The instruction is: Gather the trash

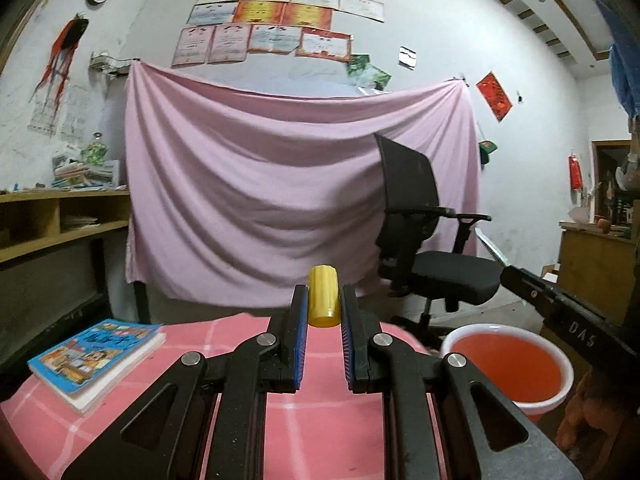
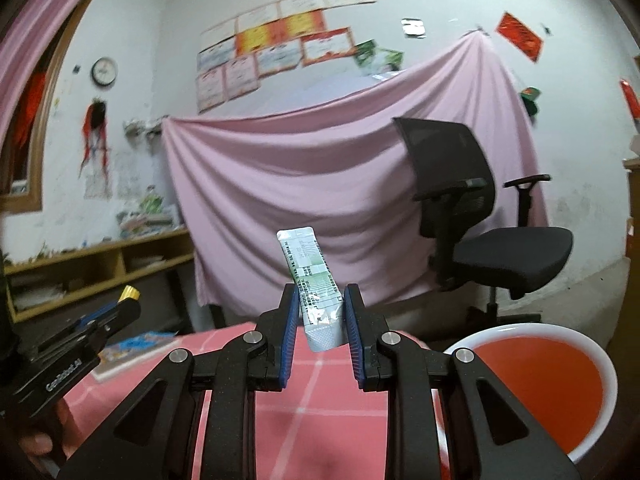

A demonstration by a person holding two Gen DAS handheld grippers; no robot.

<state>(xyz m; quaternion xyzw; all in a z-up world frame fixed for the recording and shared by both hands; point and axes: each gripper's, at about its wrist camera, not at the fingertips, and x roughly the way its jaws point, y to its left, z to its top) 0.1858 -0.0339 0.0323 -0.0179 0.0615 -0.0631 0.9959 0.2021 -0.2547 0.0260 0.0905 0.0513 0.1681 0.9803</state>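
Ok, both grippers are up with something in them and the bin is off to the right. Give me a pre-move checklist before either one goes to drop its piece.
1. Left gripper clamped on the yellow cylinder: ok, both pads press on it.
2. Right gripper clamped on the white-green tube: ok, held near its cap end, tilted.
3. Red bin open and in view: ok, white rim unobstructed.
4. Bin contents or level: cannot tell, only the red inside shows.
5. Book clear of the path: ok, it lies left on the pink tablecloth.
6. More trash left on the table: cannot tell.
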